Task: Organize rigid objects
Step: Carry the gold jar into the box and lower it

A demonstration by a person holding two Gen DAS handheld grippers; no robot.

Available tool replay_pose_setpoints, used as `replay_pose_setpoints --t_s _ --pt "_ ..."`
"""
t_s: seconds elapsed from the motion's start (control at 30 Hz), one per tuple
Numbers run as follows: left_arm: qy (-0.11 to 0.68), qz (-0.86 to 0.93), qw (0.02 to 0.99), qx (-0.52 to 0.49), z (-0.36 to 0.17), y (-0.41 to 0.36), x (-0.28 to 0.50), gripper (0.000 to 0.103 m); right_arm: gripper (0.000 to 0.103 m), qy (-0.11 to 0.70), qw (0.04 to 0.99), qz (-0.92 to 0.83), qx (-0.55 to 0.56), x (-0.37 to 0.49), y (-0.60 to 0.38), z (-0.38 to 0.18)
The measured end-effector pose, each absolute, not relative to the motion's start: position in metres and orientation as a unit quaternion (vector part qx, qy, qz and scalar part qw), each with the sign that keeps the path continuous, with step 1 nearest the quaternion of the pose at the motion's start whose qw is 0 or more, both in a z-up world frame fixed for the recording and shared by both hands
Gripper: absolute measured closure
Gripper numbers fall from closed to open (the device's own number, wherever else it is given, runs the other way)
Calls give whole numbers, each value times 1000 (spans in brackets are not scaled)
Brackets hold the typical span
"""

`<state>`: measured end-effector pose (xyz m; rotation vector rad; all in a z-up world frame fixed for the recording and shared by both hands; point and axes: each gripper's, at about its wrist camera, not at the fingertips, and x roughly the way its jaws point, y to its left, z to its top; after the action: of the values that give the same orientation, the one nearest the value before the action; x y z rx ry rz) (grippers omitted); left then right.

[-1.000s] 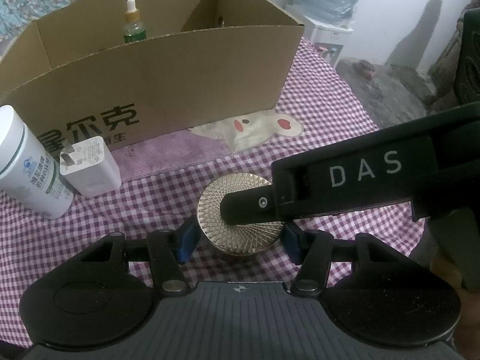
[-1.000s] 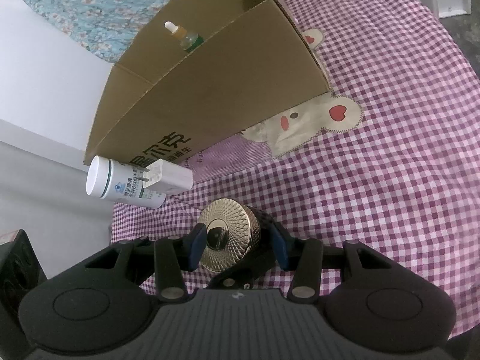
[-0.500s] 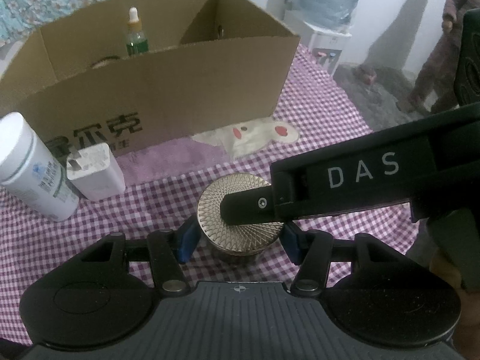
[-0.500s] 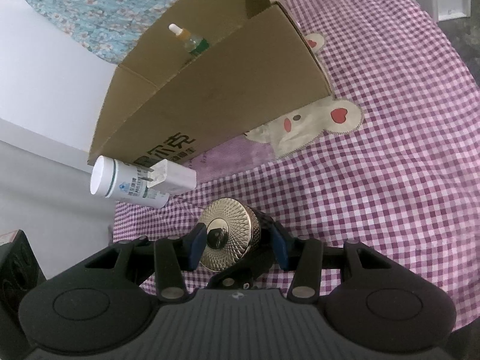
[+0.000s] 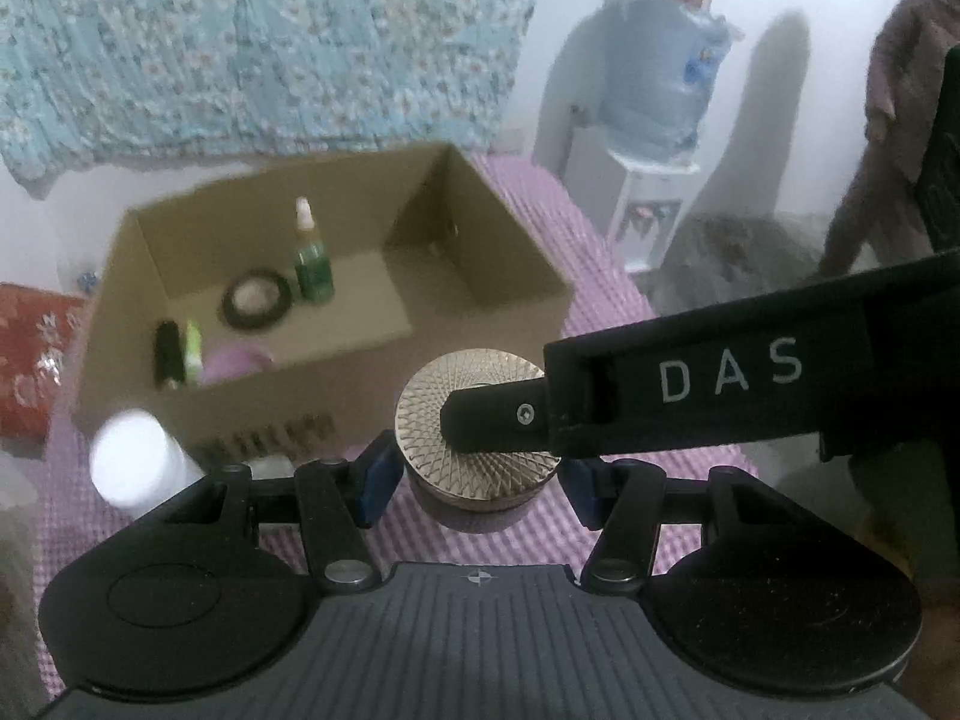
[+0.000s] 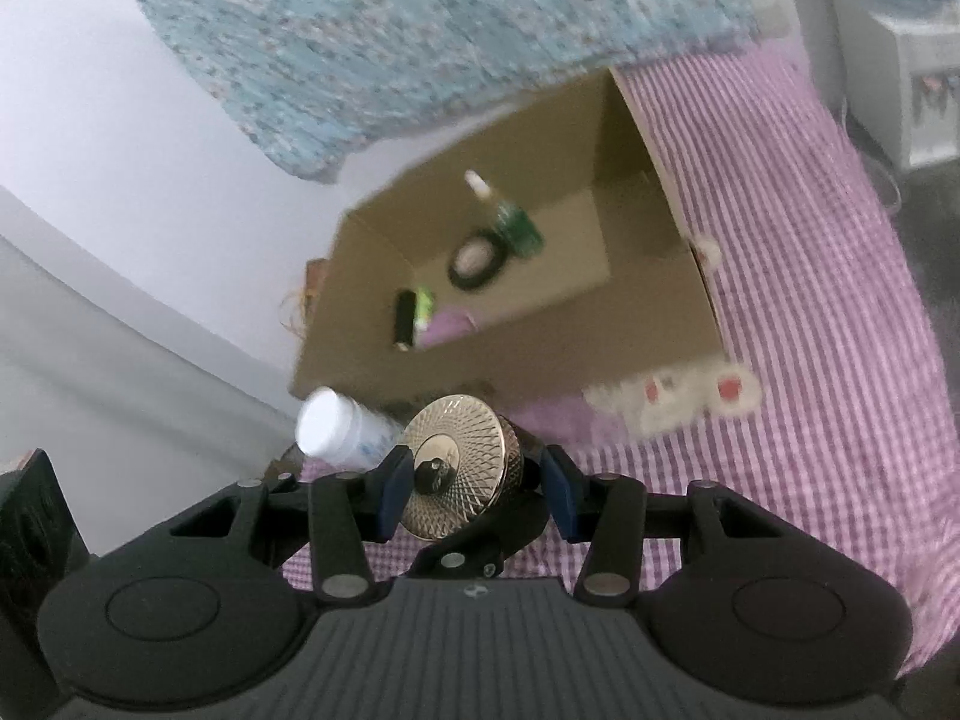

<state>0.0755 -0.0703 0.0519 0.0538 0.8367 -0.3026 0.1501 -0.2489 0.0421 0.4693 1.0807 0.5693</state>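
A round jar with a gold patterned lid [image 5: 474, 420] is held above the purple checked cloth, near the front wall of the open cardboard box [image 5: 480, 312]. My left gripper [image 5: 474, 474] is shut on the jar's sides. One finger of my right gripper [image 5: 498, 420] lies across the lid. In the right wrist view the jar [image 6: 459, 474] sits between my right gripper's [image 6: 474, 489] blue pads, gripped top and bottom. The box [image 6: 600, 324] holds a green dropper bottle [image 5: 312, 261], a black round compact [image 5: 257, 301], a small black cylinder, a green tube and a purple item.
A white pill bottle [image 5: 135, 459] stands on the cloth left of the jar, also in the right wrist view [image 6: 339, 429]. A water dispenser [image 5: 654, 120] stands at the back right. A person [image 5: 888, 138] is at the far right. A rabbit patch [image 6: 690, 396] marks the cloth.
Both grippers have lifted the gold-lidded jar up off the cloth. The view now looks down into the box. The white charger is almost hidden behind my left gripper.
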Motion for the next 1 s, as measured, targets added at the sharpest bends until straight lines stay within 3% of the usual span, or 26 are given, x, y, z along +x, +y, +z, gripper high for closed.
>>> replay_pose_setpoints --t_s 0.47,1.0 --pt "435 -102 894 -27 76 -51 161 47 52 506 787 301 183 239 -214 74" --pt "530 -19 845 -63 9 -32 265 48 52 602 722 311 142 355 -161 -8"
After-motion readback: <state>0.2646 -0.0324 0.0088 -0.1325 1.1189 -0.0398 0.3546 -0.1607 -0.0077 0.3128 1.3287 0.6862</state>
